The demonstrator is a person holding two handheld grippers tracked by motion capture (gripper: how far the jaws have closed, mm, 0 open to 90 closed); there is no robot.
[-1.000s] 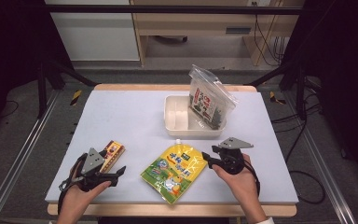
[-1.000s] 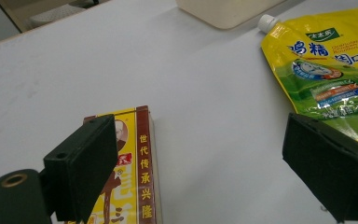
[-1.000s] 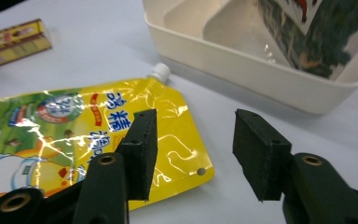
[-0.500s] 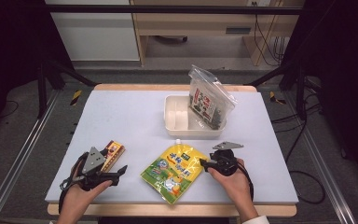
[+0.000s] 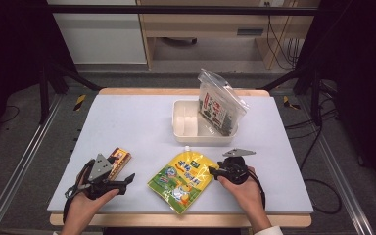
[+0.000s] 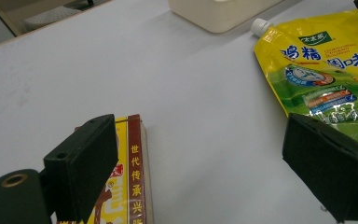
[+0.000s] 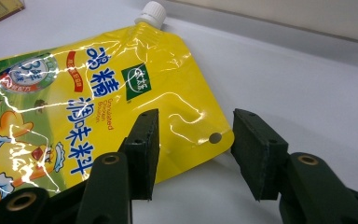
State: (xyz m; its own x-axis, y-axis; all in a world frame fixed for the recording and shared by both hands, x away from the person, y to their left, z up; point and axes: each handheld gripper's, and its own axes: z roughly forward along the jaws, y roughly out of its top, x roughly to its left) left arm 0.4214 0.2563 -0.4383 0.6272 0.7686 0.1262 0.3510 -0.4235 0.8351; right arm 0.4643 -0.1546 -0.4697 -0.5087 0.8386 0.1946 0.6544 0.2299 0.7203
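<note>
A yellow spouted pouch (image 5: pixel 182 179) lies flat near the table's front edge, white cap pointing away. My right gripper (image 5: pixel 211 172) is low at its right edge. In the right gripper view, the right gripper (image 7: pixel 200 150) is open, its jaws either side of the pouch's (image 7: pixel 98 93) punched corner without pressing it. My left gripper (image 5: pixel 127 181) rests at the front left, open wide with nothing held. In the left gripper view, the left gripper (image 6: pixel 205 172) has a red-and-yellow box (image 6: pixel 128 186) by its left jaw. That box (image 5: pixel 118 161) lies just behind the gripper.
A white plastic container (image 5: pixel 191 128) stands behind the pouch at mid-table. A clear bag of dark snack (image 5: pixel 219 104) leans upright in its right part. The container's corner (image 6: pixel 219 11) and the pouch (image 6: pixel 321 79) are in the left gripper view.
My right gripper has slid a little left and down, bringing its jaws around the pouch's right corner. The left gripper, box and container have stayed put.
</note>
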